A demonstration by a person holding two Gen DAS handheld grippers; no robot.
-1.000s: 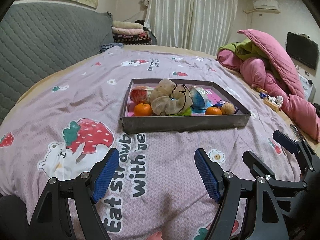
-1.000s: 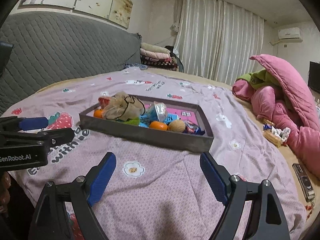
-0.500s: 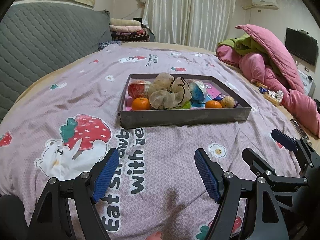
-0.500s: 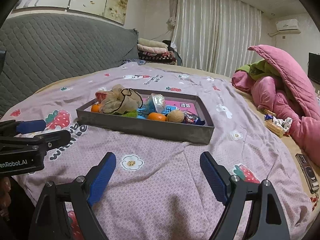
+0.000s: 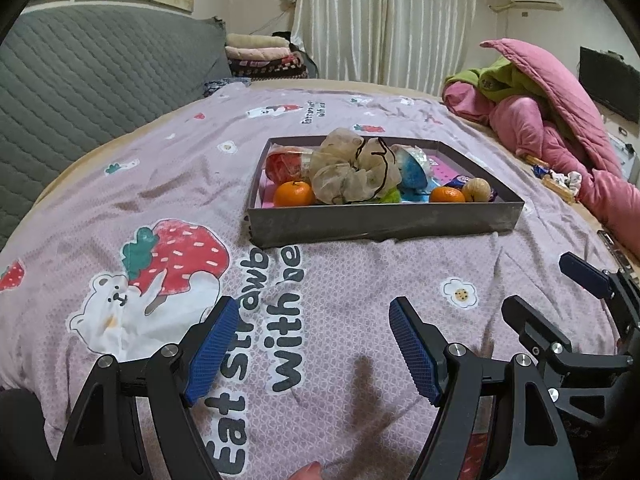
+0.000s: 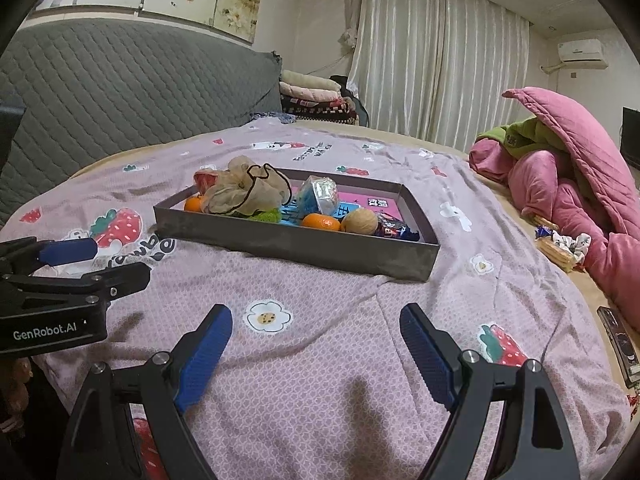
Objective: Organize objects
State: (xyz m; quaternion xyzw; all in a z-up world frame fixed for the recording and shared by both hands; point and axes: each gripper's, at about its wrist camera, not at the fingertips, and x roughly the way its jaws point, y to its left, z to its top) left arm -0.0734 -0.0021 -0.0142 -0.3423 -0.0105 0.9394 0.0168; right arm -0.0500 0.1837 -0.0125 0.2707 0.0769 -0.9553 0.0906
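A grey box [image 5: 384,222] [image 6: 296,244] sits on the pink strawberry bedsheet. It holds two oranges [image 5: 294,194] [image 6: 321,222], a walnut [image 5: 476,189] [image 6: 359,221], a beige mesh pouch [image 5: 352,172] [image 6: 244,194], a blue packet [image 5: 412,170] [image 6: 320,196], a red packet [image 5: 286,164] and a green item [image 6: 264,215]. My left gripper [image 5: 314,344] is open and empty above the sheet, short of the box. My right gripper [image 6: 316,350] is open and empty too, to its right.
A pink and green quilt heap [image 5: 560,120] [image 6: 580,172] lies at the right. Snacks [image 6: 560,246] and a remote [image 6: 620,344] lie near the right edge. A grey padded headboard [image 5: 80,88] runs along the left. Folded blankets [image 5: 264,56] are stacked at the back.
Both grippers have drawn back slightly and tilted; the box sits a little higher and farther in both views. The jaws stay open.
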